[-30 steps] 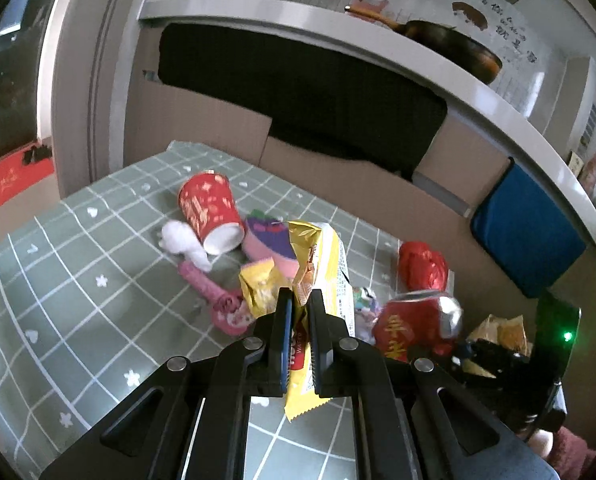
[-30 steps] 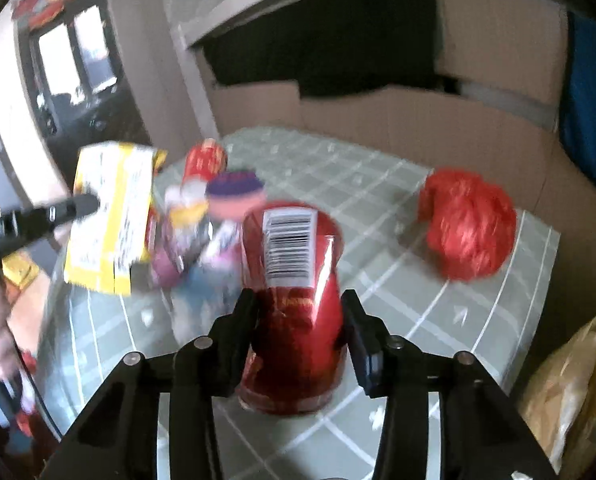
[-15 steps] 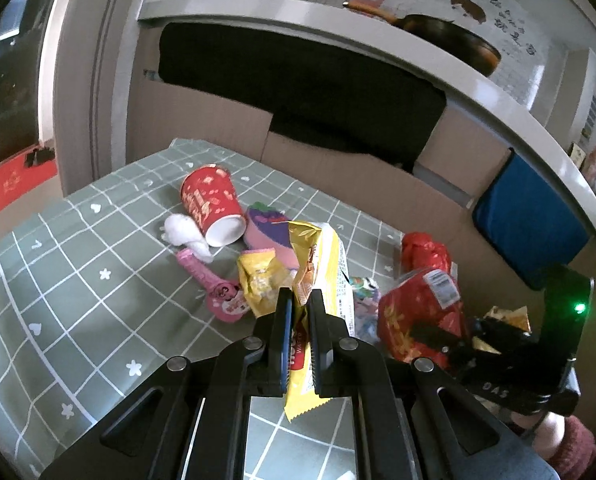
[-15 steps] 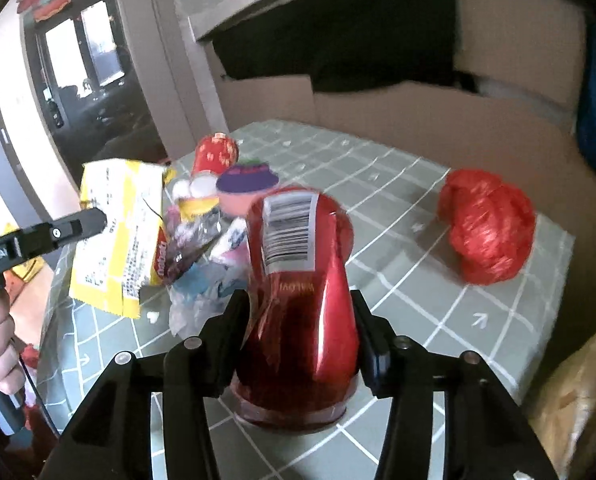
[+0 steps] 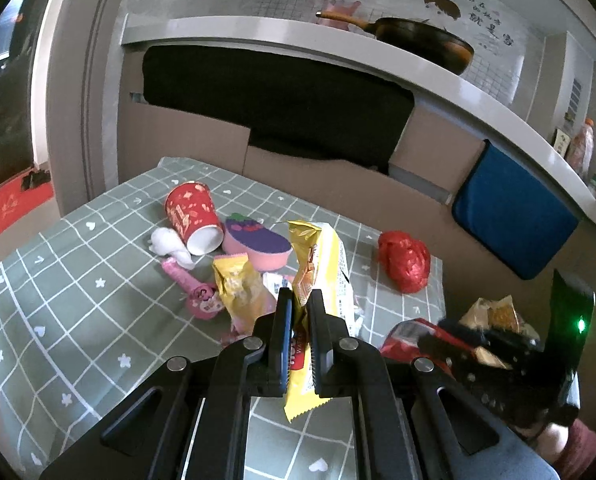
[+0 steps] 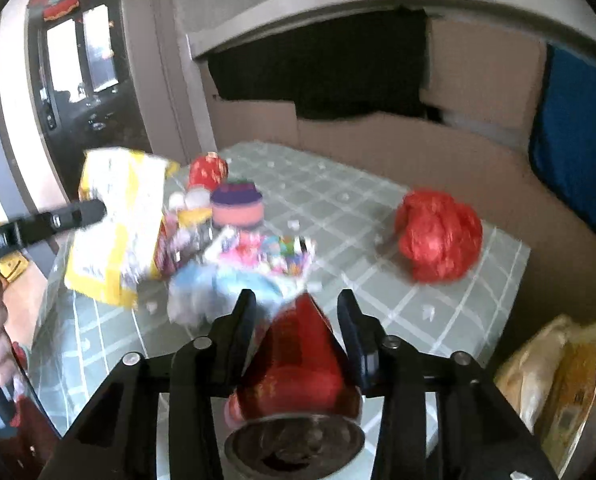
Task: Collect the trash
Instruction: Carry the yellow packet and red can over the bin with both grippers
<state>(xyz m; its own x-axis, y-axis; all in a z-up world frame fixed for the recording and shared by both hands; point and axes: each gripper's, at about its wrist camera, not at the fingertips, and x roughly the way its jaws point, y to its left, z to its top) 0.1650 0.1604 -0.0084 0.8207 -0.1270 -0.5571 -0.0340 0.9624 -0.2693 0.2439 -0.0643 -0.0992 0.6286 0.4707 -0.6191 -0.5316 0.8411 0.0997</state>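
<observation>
- Left wrist view: the left tongs [image 5: 299, 304] are clenched on a yellow snack wrapper [image 5: 321, 276], pinched low on its body so it stands clear of the desk [image 5: 78, 280], lifted off the pile rather than dragged through it
- The rest of the trash lies on the desk: a tipped red paper cup [image 5: 192, 214], a pink and purple sponge [image 5: 258, 244], a smaller yellow packet [image 5: 238, 288], and a crumpled red bag [image 5: 403, 254] well apart to the right
- The right tongs [image 5: 453, 336] show off the desk's right edge with something red in them, above a yellowish bag [image 5: 493, 312], likely where the trash goes
- Right wrist view: the right tongs [image 6: 296, 312] straddle a red can [image 6: 298, 372], tilted end-on toward the camera; the frame is blurred, so whether they grip it or have let go I cannot tell
- The bag [image 6: 557, 376] sits low at right beside the desk, so the can looks headed there
</observation>
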